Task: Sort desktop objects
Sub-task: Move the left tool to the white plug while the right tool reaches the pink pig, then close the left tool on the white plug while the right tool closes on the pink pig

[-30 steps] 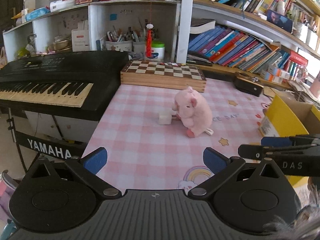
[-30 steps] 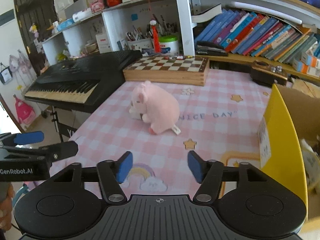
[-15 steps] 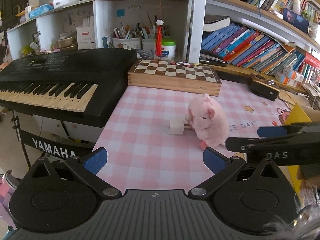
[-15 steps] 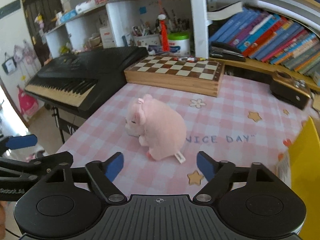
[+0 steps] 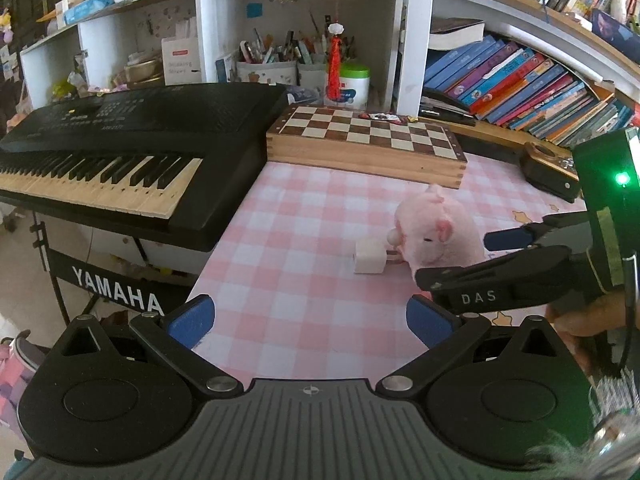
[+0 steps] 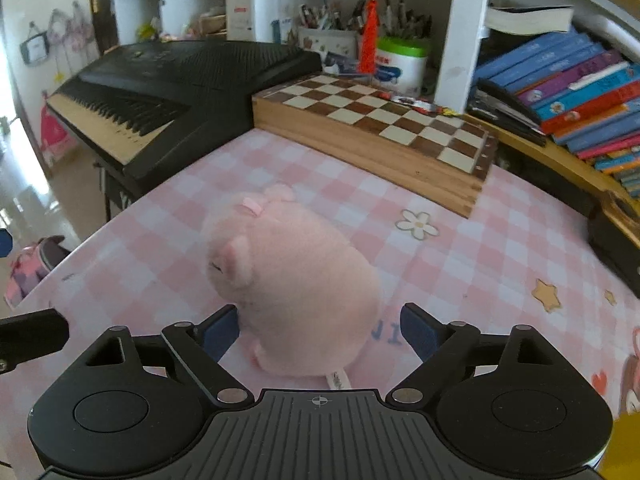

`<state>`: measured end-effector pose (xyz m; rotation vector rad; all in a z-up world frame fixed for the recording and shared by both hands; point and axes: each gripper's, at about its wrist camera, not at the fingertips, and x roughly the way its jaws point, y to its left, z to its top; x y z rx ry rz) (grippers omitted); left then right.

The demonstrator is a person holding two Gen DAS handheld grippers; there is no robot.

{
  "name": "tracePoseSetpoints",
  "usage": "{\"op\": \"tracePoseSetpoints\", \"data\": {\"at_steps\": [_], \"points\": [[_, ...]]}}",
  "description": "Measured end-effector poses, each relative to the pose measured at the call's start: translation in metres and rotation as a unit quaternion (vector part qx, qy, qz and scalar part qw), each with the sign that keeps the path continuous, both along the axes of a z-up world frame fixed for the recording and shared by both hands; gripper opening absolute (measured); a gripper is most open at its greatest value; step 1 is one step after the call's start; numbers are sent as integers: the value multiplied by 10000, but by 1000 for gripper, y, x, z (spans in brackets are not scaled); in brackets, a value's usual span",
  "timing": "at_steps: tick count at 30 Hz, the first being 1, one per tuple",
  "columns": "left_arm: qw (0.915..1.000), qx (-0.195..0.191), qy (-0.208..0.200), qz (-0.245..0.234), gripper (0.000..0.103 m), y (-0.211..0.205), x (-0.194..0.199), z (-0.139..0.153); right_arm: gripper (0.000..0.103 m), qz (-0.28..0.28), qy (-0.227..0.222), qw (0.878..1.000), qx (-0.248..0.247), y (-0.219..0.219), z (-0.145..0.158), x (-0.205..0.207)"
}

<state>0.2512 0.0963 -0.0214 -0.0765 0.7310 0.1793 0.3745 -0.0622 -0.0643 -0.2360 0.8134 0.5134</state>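
A pink plush pig [image 5: 436, 232] sits on the pink checked tablecloth [image 5: 304, 216], its snout beside a small white cube [image 5: 370, 255]. In the right wrist view the pig [image 6: 296, 280] fills the middle and hides the cube. My right gripper [image 6: 320, 332] straddles the pig's rear with its jaws opening; the pads do not press on it. Seen from the left wrist, the right gripper [image 5: 454, 260] reaches in from the right, held by a hand. My left gripper [image 5: 310, 320] is open and empty over the table's near left edge, short of the cube.
A black Yamaha keyboard [image 5: 120, 152] runs along the table's left side. A wooden chessboard box [image 5: 368, 140] lies at the back, with a dark wooden box [image 5: 548, 172] to its right. Shelves of books and pen cups stand behind. A yellow box corner [image 6: 624, 456] shows at the lower right.
The right gripper came forward and down over the pig while its jaws widened, and they now stand on either side of it. The left gripper moved a little closer to the table.
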Motion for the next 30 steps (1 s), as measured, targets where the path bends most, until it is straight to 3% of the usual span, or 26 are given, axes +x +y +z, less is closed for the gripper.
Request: {"op": "tracePoseSetpoints", "data": {"at_steps": [3, 4, 7, 15, 22, 28, 30], "points": [[10000, 15, 46, 9, 103, -2, 6, -2, 83, 85, -82, 9999, 83, -1, 0, 2], [10000, 21, 54, 0, 103, -3, 7, -3, 73, 120, -114, 9998, 126, -2, 1, 1], [9999, 37, 87, -69, 103, -7, 14, -6, 65, 64, -95, 9996, 256, -7, 6, 4], [9993, 67, 111, -359, 103, -21, 39, -18, 61, -807, -135, 9940, 721, -43, 28, 4], [9979, 119, 149, -621, 102, -31, 67, -35, 36, -1126, -41, 9897, 880, -66, 38, 0], [9974, 92, 252, -663, 95, -30, 90, -48, 39, -987, -144, 9927, 685, -62, 39, -2], [9972, 66, 238, -701, 86, -30, 96, -49, 40, -928, -139, 9935, 648, -61, 40, -2]]}}
